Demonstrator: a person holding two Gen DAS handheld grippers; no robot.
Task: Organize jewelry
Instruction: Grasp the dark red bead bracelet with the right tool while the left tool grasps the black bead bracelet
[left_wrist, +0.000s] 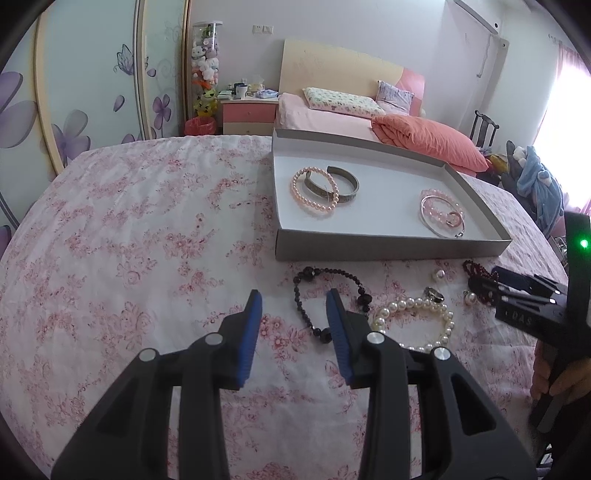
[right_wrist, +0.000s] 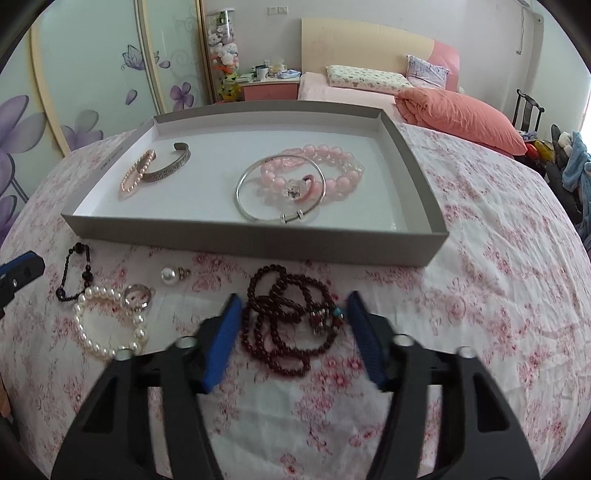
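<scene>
Step in hand, as judged: pickup of the dark red bead strand (right_wrist: 291, 321), lying coiled on the floral tablecloth (right_wrist: 480, 258) just in front of the grey tray (right_wrist: 258, 240). The right gripper (right_wrist: 293, 314) is set astride the coil, jaws spread, pads not seen pressing on the beads. The left gripper (left_wrist: 293, 306) is held apart over bare cloth beside the black bead bracelet (left_wrist: 325, 295), nothing between its blue pads. Already in the tray: a pink pearl bracelet (right_wrist: 135, 173), a metal cuff (right_wrist: 166, 166), a silver bangle (right_wrist: 280, 192), a pink bead bracelet (right_wrist: 325, 166). Still loose on the cloth: a white pearl bracelet (right_wrist: 107, 321), a ring (right_wrist: 136, 295), a pearl earring (right_wrist: 168, 275). Next move is judged to need full closure on the bunched loops, else strands may slip. A bedroom is seen behind: bed (right_wrist: 369, 92), wardrobe with flower decals (right_wrist: 92, 74).
</scene>
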